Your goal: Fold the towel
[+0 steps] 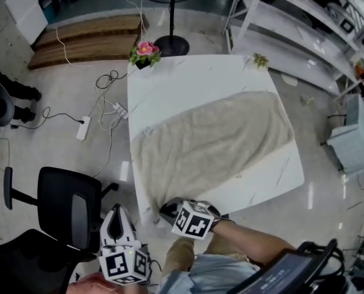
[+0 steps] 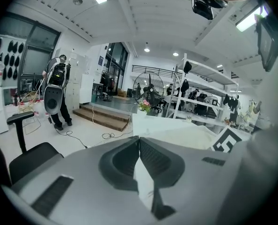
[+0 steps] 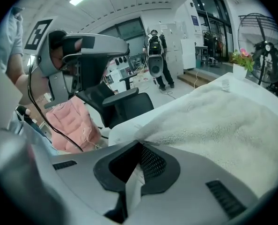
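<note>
A beige towel (image 1: 212, 143) lies spread flat and slanted across the white table (image 1: 188, 75). My right gripper (image 1: 165, 208) sits at the towel's near left corner, by the table's front edge. In the right gripper view the fluffy towel (image 3: 223, 121) runs away from the closed jaws, and my right gripper (image 3: 139, 143) is shut on its corner, with cloth showing between the jaws. My left gripper (image 1: 116, 212) hangs off the table to the left, above the floor. In its own view my left gripper (image 2: 139, 138) is shut with nothing in it.
A flower pot (image 1: 145, 51) stands at the table's far left corner. A black office chair (image 1: 68, 207) is left of the table, beside my left gripper. A power strip with cables (image 1: 84, 127) lies on the floor. A fan stand (image 1: 170, 41) and white shelving (image 1: 304, 23) lie beyond.
</note>
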A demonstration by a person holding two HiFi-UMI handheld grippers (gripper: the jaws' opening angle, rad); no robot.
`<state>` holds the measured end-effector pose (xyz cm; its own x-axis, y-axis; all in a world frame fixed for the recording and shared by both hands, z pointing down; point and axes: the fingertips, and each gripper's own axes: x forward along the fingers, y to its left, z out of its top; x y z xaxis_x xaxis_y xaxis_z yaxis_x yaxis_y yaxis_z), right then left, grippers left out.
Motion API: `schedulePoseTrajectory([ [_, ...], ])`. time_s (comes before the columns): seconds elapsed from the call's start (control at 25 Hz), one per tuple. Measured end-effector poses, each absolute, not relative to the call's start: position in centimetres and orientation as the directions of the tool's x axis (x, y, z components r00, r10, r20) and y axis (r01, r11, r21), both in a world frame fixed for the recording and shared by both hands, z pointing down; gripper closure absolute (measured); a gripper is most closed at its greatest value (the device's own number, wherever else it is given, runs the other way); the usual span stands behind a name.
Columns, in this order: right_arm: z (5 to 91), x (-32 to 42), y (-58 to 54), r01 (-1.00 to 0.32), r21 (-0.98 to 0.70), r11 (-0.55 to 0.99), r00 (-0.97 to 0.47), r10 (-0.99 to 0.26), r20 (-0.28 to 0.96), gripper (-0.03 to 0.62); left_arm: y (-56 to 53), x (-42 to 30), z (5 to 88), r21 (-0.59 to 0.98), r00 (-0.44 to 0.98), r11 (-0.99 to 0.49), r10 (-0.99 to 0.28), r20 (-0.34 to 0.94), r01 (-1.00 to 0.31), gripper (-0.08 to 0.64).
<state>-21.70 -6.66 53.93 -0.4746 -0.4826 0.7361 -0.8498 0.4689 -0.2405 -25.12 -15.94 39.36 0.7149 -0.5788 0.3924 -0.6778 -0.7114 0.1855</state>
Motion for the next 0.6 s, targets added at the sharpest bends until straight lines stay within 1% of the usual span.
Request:
schedulePoseTrajectory([
  [0.08, 53.6, -21.6, -7.1, -0.851, -0.255, 0.459, -0.483, -0.494, 0.723, 0.575, -15.8, -25.0, 39.1, 0.181, 0.716, -0.714, -0.58, 0.388, -0.676, 0.552],
  [0.2, 51.3, -21.3, -7.5, -0.854, -0.298, 0.426, -0.505, -0.542, 0.672, 0.551, -15.5, -24.6, 38.2, 0.178, 0.724, -0.721, -0.582, 0.371, -0.67, 0.552],
  [0.28, 49.5, -20.0, -7.4, -0.866, -0.302, 0.398, -0.493, -0.585, 0.644, 0.531, -15.2, -23.7, 37.7, 0.183, 0.737, -0.731, -0.574, 0.357, -0.657, 0.551],
  [0.44, 46.5, -14.5, -6.6, -0.922, -0.235, 0.309, -0.387, -0.69, 0.612, 0.525, -13.7, -20.9, 36.8, 0.19, 0.773, -0.765, -0.541, 0.33, -0.616, 0.552],
  [0.6, 45.0, -6.7, -3.9, -0.963, -0.198, 0.18, -0.264, -0.763, 0.59, 0.518, -10.9, -16.7, 36.6, 0.181, 0.813, -0.813, -0.48, 0.329, -0.553, 0.552],
])
